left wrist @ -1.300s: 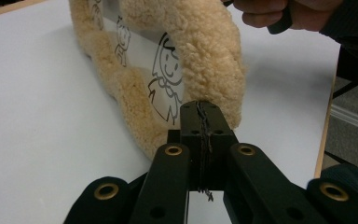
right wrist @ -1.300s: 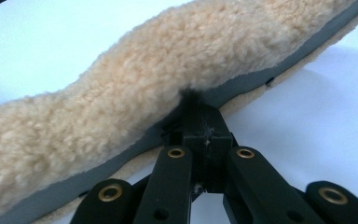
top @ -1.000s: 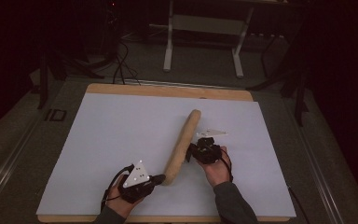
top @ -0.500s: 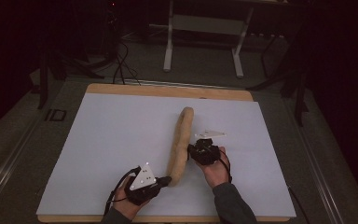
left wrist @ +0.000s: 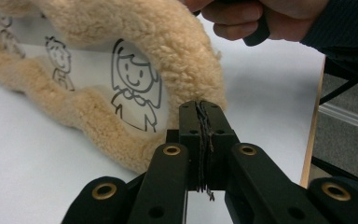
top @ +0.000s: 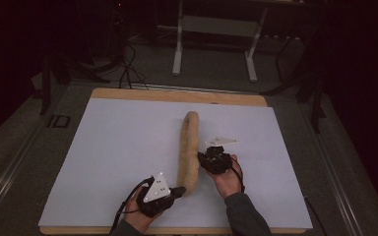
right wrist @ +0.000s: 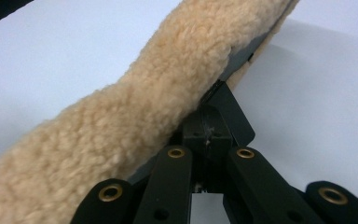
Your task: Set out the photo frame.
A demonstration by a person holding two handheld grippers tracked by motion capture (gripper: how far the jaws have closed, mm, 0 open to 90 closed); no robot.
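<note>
A long tan fleece piece [top: 189, 147] lies almost straight up the white sheet [top: 118, 147]. In the left gripper view the fleece [left wrist: 121, 28] curls open on a white lining printed with cartoon figures [left wrist: 135, 88]. My left gripper [top: 179, 191] is at its near end. Its jaws are pressed together, with the fleece rim at their tips [left wrist: 200, 105]. My right gripper [top: 200, 156] is at the middle of the fleece's right side. It is shut, and its tips [right wrist: 209, 121] are tucked under the fleece [right wrist: 121, 116] on its thin edge.
The white sheet covers a wooden board [top: 177, 96] whose rim shows at the far and near sides. Dark floor, cables and a metal stand [top: 216, 44] lie beyond it. The other hand [left wrist: 261, 18] shows just past the fleece in the left gripper view.
The fleece has swung from a slant to nearly straight: its far end went left and its near end right. My left gripper moved right with the near end. The right hand stayed put.
</note>
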